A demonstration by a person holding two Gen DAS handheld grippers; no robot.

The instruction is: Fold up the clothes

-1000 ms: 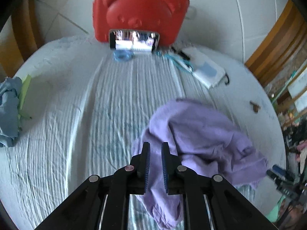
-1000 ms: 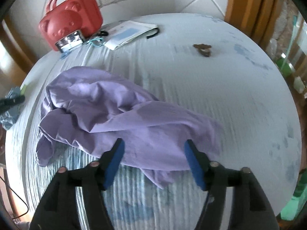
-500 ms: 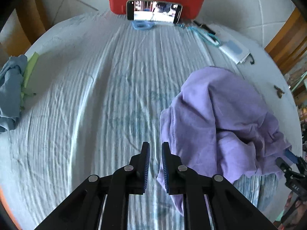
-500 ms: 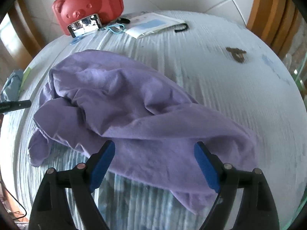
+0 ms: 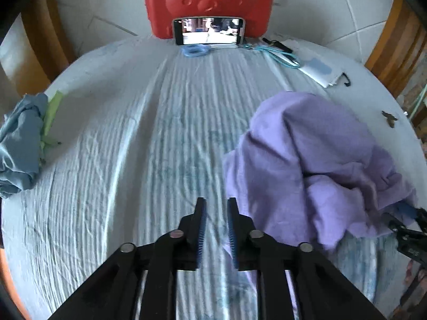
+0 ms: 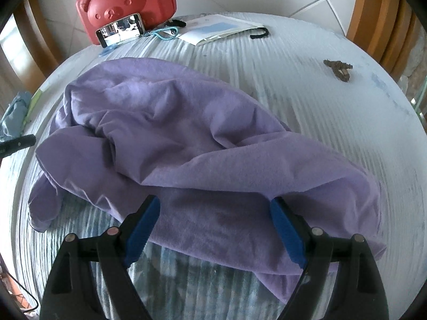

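Note:
A crumpled purple garment (image 6: 186, 144) lies on the round table covered with a striped white cloth (image 5: 120, 160). In the left wrist view the purple garment (image 5: 307, 165) is heaped to the right. My left gripper (image 5: 215, 205) hangs just left of its near edge; its jaws are opening a little and only tablecloth shows between them. My right gripper (image 6: 214, 201) stands wide open low over the garment's near hem, with fabric lying between its blue pads (image 6: 144, 221) but not pinched. The right gripper's tip also shows at the left view's right edge, beside the heap.
At the table's far side stand a red bear-shaped case (image 5: 210, 2), a phone (image 5: 209, 30) leaning on it, a blue cord (image 5: 277, 56) and a white pouch (image 6: 221, 28). A blue cloth (image 5: 20, 144) sits at the left rim, a brown clip (image 6: 339, 68) at the right. Wooden chairs (image 6: 379, 13) ring the table.
Both grippers have sunk closer to the table, so the garment looks larger. The left jaws, shut before, have parted slightly. The right jaws stay wide.

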